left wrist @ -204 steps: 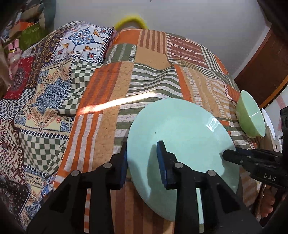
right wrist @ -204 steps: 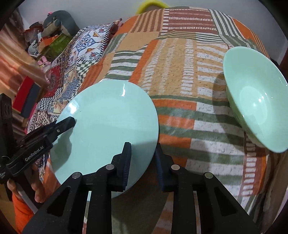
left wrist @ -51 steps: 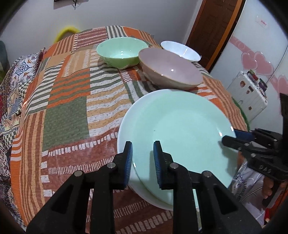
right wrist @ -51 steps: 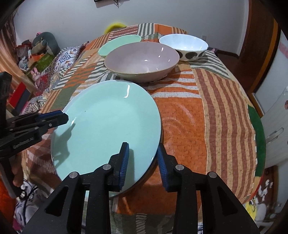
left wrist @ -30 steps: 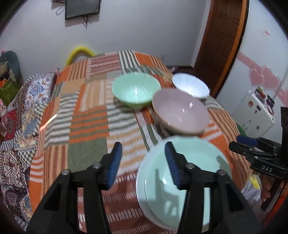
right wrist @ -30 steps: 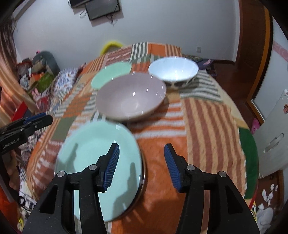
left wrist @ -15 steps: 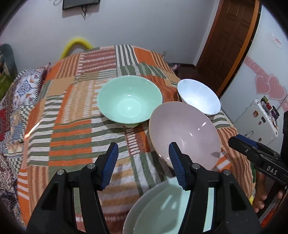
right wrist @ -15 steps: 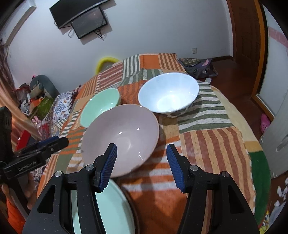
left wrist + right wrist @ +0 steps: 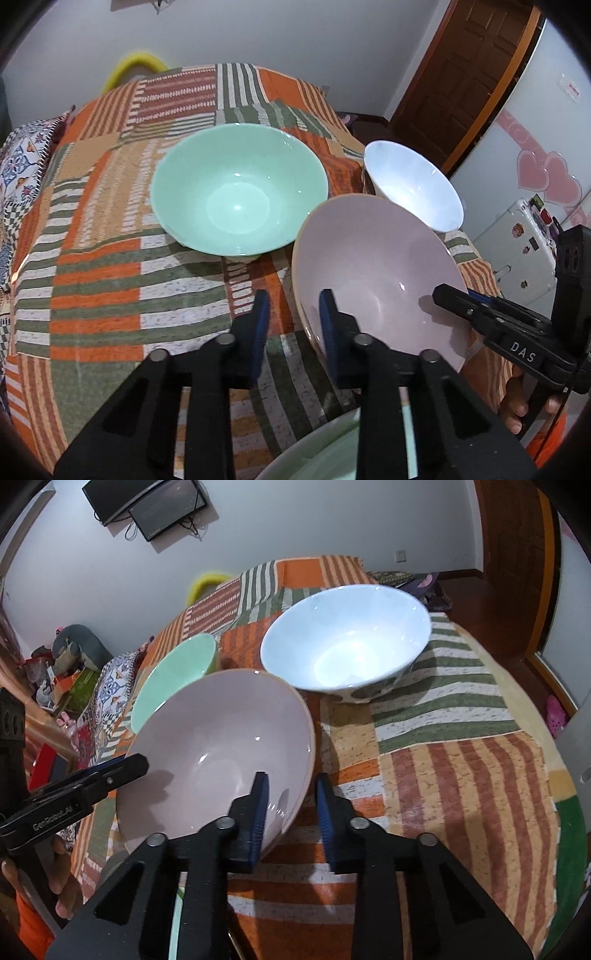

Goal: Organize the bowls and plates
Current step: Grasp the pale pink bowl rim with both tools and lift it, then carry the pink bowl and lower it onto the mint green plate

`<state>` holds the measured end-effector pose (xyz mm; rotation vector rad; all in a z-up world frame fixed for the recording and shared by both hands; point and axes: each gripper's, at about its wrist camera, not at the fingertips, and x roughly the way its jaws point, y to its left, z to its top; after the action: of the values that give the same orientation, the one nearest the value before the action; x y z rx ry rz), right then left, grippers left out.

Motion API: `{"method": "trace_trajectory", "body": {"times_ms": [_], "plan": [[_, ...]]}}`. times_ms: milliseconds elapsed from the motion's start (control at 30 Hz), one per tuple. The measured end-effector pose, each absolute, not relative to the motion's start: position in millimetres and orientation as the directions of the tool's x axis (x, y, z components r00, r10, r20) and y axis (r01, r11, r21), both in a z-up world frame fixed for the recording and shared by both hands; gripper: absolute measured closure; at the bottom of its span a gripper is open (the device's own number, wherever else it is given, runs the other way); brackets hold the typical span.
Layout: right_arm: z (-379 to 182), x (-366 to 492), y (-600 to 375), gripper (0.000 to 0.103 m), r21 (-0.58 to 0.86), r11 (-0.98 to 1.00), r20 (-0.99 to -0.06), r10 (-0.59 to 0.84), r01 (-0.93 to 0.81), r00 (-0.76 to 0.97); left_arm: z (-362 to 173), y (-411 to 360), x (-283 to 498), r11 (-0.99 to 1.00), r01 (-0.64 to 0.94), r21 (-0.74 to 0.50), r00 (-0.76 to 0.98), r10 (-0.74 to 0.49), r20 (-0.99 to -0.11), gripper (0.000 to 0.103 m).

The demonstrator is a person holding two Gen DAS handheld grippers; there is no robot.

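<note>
Bowls, 3 of them, sit on a patchwork bedspread that covers the bed, with stacked plates lowest in the left wrist view, just under the left hand-held gripper. That hand-held gripper is open, its 2 blue-padded fingers straddling the near left rim of the pink bowl: one pad is outside the wall, the other inside, and whether either touches the rim cannot be told. The right hand-held gripper is open as well and straddles the same bowl's near right rim, left pad inside, right pad outside over the bedspread. In the left wrist view the right hand-held gripper shows at the bowl's right edge, black and lettered DAS. Beyond the pink bowl and to the left of the left hand-held gripper stands the green bowl, upright, its rim close beside the pink one. Farther to the right is the white bowl, upright, with dark spots on its outer wall, just beside the pink bowl's far rim. A wall-mounted screen hangs farthest back.
</note>
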<state>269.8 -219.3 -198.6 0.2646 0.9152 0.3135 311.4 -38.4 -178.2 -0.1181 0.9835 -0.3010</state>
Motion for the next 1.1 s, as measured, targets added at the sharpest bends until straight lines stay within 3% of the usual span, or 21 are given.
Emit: {"method": "trace_trajectory", "body": {"times_ms": [167,600,1100], "plan": [[-200,271,-219,0.084,0.349,0.924,-0.739,0.373,-0.154,0.562,-183,-47,314,0.944,0.225,-0.24,0.509,-0.324,-0.797,0.089],[-179,261,-218,0.084,0.325,0.936,-0.72,0.339,-0.137,0.605,-171,-48,301,0.945,0.23,-0.231,0.527,-0.32,-0.787,0.089],[-137,224,-205,0.084,0.318,0.925,-0.651,0.373,-0.209,0.661,-120,-32,243,0.953,0.224,-0.203,0.602,-0.299,-0.741,0.089]]}}
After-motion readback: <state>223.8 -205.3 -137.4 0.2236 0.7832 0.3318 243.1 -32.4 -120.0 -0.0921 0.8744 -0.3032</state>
